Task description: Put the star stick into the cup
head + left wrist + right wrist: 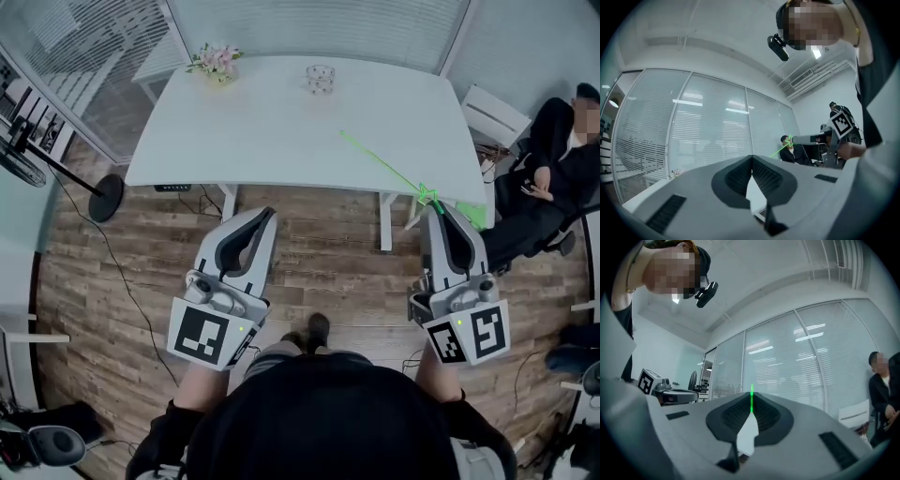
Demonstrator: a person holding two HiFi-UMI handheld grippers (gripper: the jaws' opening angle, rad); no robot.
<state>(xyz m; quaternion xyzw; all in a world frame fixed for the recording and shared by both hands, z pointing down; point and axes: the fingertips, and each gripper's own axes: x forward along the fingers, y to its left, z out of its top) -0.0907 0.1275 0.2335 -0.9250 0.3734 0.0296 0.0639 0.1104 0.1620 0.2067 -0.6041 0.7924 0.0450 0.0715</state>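
Note:
A thin green star stick (384, 167) slants over the right part of the white table (272, 141). Its star end (428, 195) sits at the tip of my right gripper (435, 209), which is shut on it. In the right gripper view the stick (751, 403) shows as a green line pinched between the closed jaws. The clear dotted cup (320, 78) stands upright near the table's far edge, well beyond the stick. My left gripper (266, 217) hangs shut and empty before the table's front edge. The left gripper view shows the stick (779, 150) held by the right gripper (793, 139).
A small pot of pink flowers (216, 62) stands at the table's far left corner. A person in dark clothes (548, 183) sits to the right of the table. A fan stand (106, 196) is on the wooden floor at left. Glass walls with blinds surround the room.

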